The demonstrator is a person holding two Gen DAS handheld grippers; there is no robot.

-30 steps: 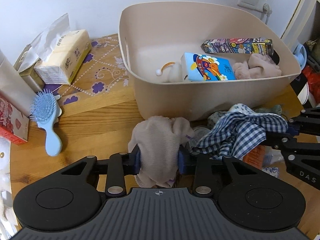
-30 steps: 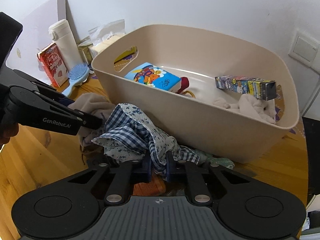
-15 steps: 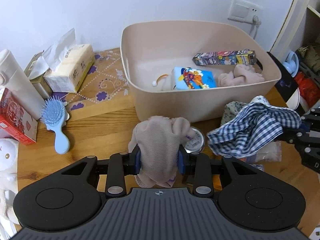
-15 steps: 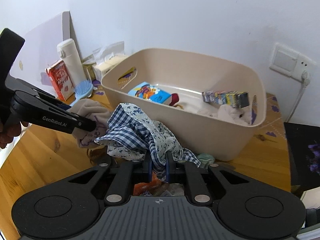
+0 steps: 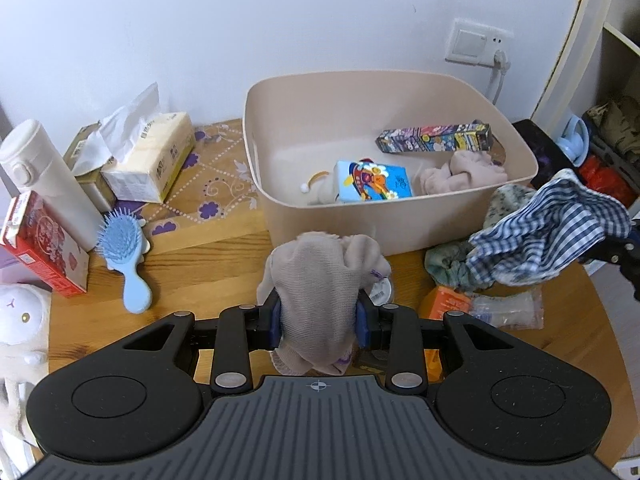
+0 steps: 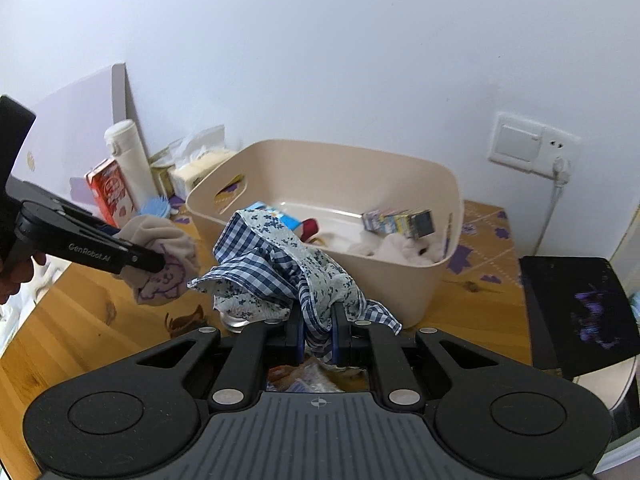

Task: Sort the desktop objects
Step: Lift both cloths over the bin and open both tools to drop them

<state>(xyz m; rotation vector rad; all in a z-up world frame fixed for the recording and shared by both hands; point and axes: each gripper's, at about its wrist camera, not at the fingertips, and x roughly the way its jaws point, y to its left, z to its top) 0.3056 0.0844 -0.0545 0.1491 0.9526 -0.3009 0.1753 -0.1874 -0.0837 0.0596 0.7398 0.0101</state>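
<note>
From the left wrist camera, the left gripper is clamped on a beige sock, which bunches up between the blue pads and hangs above the wooden table. Behind it stands a beige tub holding a cartoon-printed box, a long colourful box leaning on the far wall, and a pinkish cloth. To the left lie a blue hairbrush, a tissue pack, a white bottle and a red carton. At the right edge a checked cloth hangs from the other tool, above an orange packet and a clear bag.

From the right wrist camera, the right gripper is closed tight on the checked cloth, which rises in folds in front of the tub. The left gripper reaches in from the left, held by a hand, with the sock pinched at its tip, near the cloth but apart from it. Both bundles hang in front of the tub, outside it.
</note>
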